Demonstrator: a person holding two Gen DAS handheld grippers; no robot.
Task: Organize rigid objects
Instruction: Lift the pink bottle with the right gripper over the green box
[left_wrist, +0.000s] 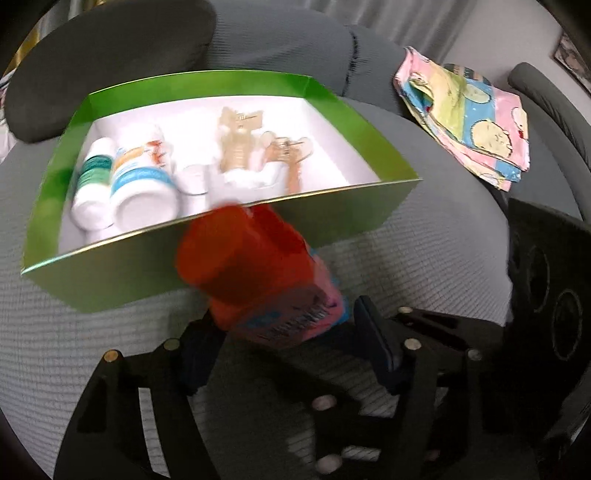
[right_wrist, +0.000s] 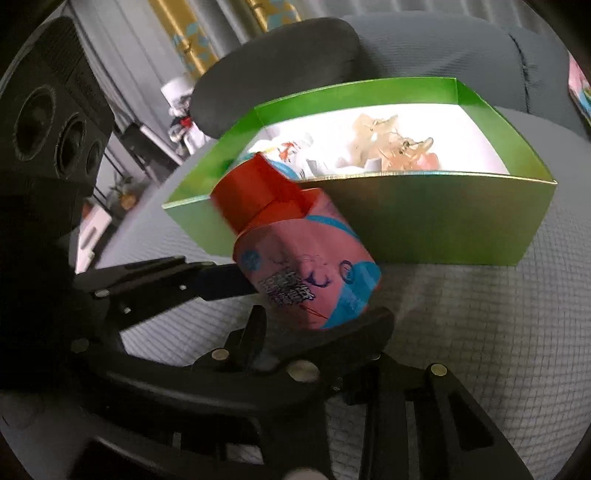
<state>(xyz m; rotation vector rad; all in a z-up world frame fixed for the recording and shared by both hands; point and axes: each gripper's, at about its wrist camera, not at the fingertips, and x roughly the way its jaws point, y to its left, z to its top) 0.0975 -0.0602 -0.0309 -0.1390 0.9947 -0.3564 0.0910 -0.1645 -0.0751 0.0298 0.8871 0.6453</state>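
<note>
Bottle (right_wrist: 295, 254) sits mid-frame, pinched at its base by the right gripper (right_wrist: 295, 295), long axis tilting up-left toward the box (right_wrist: 424, 221) just behind. Left gripper (left_wrist: 284, 332) brackets it too; whether its pads press, I cannot tell.

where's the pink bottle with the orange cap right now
In both wrist views the pink bottle is between the grippers' fingers, just outside the green box's near wall, above the grey cushion, cap tilted toward the box.
</note>
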